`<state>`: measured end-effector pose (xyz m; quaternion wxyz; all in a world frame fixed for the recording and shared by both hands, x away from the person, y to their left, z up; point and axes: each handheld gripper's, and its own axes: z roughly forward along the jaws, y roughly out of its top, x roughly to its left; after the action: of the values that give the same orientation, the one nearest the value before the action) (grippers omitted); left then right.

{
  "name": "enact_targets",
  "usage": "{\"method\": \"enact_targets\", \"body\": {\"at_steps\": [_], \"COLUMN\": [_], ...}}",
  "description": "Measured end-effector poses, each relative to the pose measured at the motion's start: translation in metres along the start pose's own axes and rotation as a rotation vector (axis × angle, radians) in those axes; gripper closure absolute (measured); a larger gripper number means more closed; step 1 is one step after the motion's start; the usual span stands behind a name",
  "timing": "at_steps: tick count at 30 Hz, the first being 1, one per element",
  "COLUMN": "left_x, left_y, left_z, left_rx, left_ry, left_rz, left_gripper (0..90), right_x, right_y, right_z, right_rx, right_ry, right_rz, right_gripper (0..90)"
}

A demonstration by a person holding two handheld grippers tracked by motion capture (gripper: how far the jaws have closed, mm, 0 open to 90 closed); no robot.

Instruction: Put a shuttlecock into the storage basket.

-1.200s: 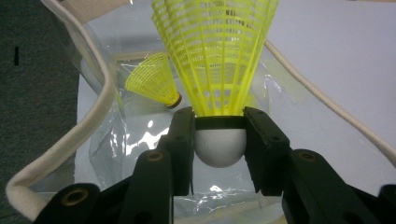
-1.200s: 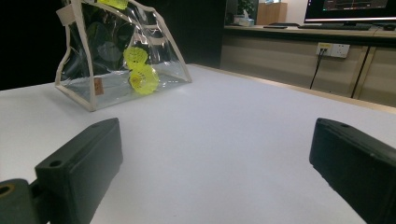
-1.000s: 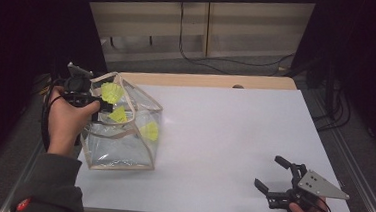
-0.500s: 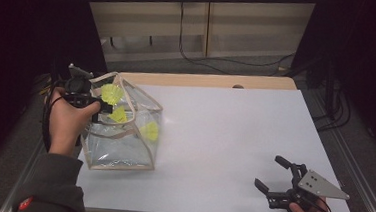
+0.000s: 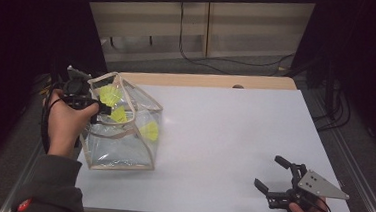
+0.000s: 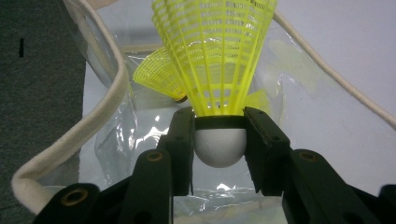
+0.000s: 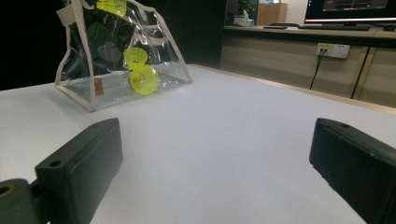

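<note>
White board covers the table [image 5: 224, 138], with a bare wooden strip along its far edge, pale cabinets and trailing cables behind, and darkness to either side.

At the table's left end stands a clear bag [image 5: 123, 136] with cream trim, its open mouth tipped up and to the left. The left gripper [image 5: 100, 107] sits at that mouth, clamped on a shuttlecock [image 6: 217, 70]. In the left gripper view the two black jaws press on either side of the white cork [image 6: 219, 147], just under the rim where the yellow skirt begins. The shuttlecock's long axis runs straight out along the jaws: cork toward the hand, skirt flaring away into the bag. Seen from the high view, that puts the skirt pointing rightward and a little toward the far side, just inside the bag's upper rim.

Two more yellow shuttlecocks lie lower in the bag [image 5: 149, 131]; the left gripper view shows one skirt [image 6: 159, 77] just behind and left of the held one, and another partly hidden behind it on the right.

The left hand [image 5: 67, 122] wraps the gripper body beside the bag, a grey sleeve [image 5: 50, 186] below it.

Well apart, near the table's front right corner, the right gripper [image 5: 274, 174] rests low over the board with its jaws spread wide and nothing between them, aimed across the table toward the bag [image 7: 116, 56].
</note>
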<state>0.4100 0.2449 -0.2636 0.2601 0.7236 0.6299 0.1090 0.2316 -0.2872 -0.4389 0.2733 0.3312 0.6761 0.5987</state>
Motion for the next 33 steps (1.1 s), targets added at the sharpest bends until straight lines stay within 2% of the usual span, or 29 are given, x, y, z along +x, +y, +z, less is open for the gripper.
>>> {"method": "enact_targets", "body": {"at_steps": [23, 33], "left_x": [0.0, -0.0033], "left_y": [-0.0016, 0.0015], "left_z": [0.0063, 0.0007], "left_rx": [0.018, 0.012], "left_ry": [0.0, -0.013], "left_rz": [0.013, 0.025], "left_gripper": [63.8, 59.5], "right_x": [-0.0001, 0.0], "right_y": [-0.0004, -0.0005], "right_z": [0.0003, 0.0006], "right_rx": [0.002, 0.003], "right_ry": [0.0, 0.001], "right_rz": [0.002, 0.0], "right_gripper": [2.8, 2.8]}}
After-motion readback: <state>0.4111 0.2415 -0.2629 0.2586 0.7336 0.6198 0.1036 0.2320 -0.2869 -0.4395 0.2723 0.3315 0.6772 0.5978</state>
